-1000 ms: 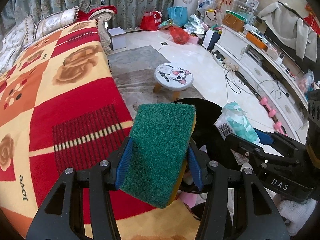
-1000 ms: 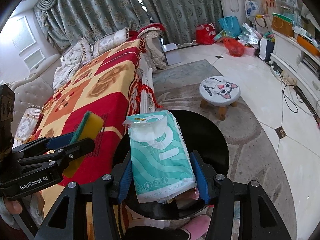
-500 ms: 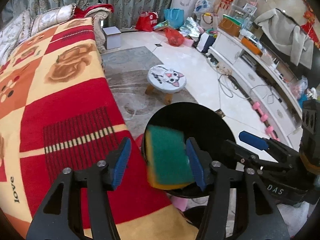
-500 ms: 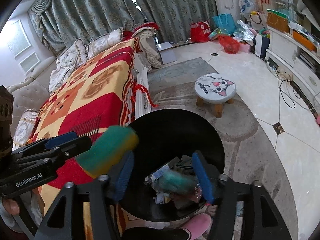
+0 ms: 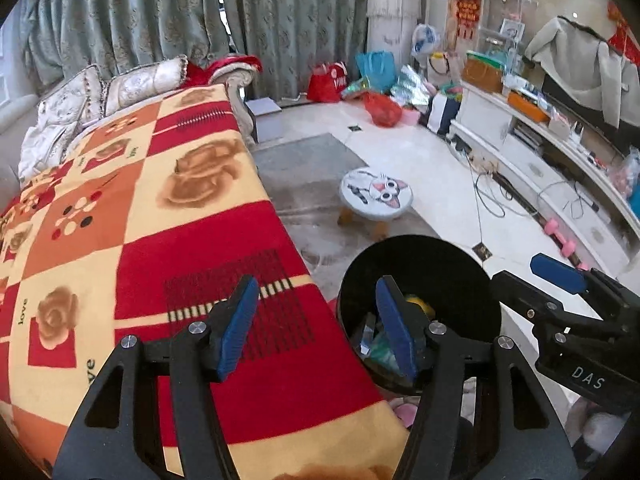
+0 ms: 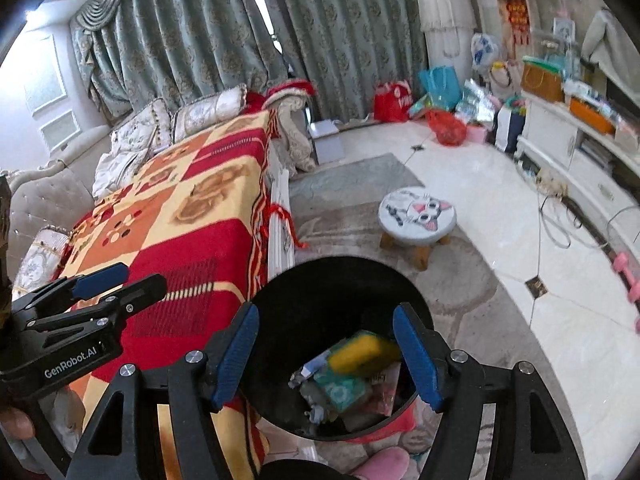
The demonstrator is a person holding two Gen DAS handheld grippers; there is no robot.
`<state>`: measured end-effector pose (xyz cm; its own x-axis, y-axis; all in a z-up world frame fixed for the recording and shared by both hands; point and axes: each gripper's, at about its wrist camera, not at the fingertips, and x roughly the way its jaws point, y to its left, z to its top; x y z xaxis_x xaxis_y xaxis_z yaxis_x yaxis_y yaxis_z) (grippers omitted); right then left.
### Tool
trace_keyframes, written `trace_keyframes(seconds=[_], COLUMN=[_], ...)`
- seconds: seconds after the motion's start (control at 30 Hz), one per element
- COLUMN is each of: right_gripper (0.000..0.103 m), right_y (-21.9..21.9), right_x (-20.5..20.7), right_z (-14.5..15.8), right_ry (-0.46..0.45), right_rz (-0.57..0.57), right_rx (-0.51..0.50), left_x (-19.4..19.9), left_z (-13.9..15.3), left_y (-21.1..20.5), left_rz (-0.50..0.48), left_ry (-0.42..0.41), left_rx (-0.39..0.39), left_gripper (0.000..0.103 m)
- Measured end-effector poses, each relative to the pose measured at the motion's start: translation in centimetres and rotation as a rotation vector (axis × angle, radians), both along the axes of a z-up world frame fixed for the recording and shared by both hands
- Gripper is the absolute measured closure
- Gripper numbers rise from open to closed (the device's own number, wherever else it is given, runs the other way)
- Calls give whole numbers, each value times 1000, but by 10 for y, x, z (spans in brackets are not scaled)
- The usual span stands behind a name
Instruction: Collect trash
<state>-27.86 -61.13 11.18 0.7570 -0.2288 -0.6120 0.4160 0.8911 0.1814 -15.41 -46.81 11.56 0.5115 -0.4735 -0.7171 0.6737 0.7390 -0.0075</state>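
Two wrist cameras look down over a black round trash bin standing on the floor beside a bed with a red, orange and yellow patterned blanket. The left hand-held gripper has its blue-padded jaws spread wide apart and holds nothing; one jaw sits over the blanket edge, the other over the bin's mouth. The right hand-held gripper is likewise spread wide and empty, framing the bin from above. Inside the bin lies a yellow-and-green sponge, slightly blurred, resting on top of a teal tissue packet and other wrappers. The sponge looks light, soft and springy, so it would likely squash under a pinch and is best taken across its broad faces. The tissue packet looks light too, with slick film that could slip, so a grip across its middle seems safest. Beyond the bin, a small stool with a cartoon cat face stands on a grey rug, well apart from both grippers. No further loose trash shows clearly on the blanket near the grippers.
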Motion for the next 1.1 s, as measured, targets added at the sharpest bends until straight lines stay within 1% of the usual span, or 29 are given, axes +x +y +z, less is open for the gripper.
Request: trace_keyframes(seconds=[0.1, 0.33, 0.5, 0.67, 0.83, 1.1], right_gripper=[36, 36, 36, 35, 32, 30], right_y=[9, 29, 39, 45, 47, 49], right_x=[-1, -5, -8, -11, -13, -13], right_z=[9, 22, 29, 35, 41, 43], right_ry=[-14, -40, -51, -63, -67, -67], right_rz=[-5, -9, -12, -22, -30, -27], right_rx=[-25, -60, -79, -93, -104, -110], left_x=[0, -6, -12, -12, -12, -15], left_z=[8, 27, 35, 40, 42, 41], left_y=[13, 36, 46, 50, 52, 50], left_rz=[13, 49, 43, 39, 29, 16], left_ry=[-6, -60, -84, -83, -78, -77], left_rx=[-27, -70, -88, -105, -116, -116], left_gripper=[43, 43, 43, 43, 43, 43])
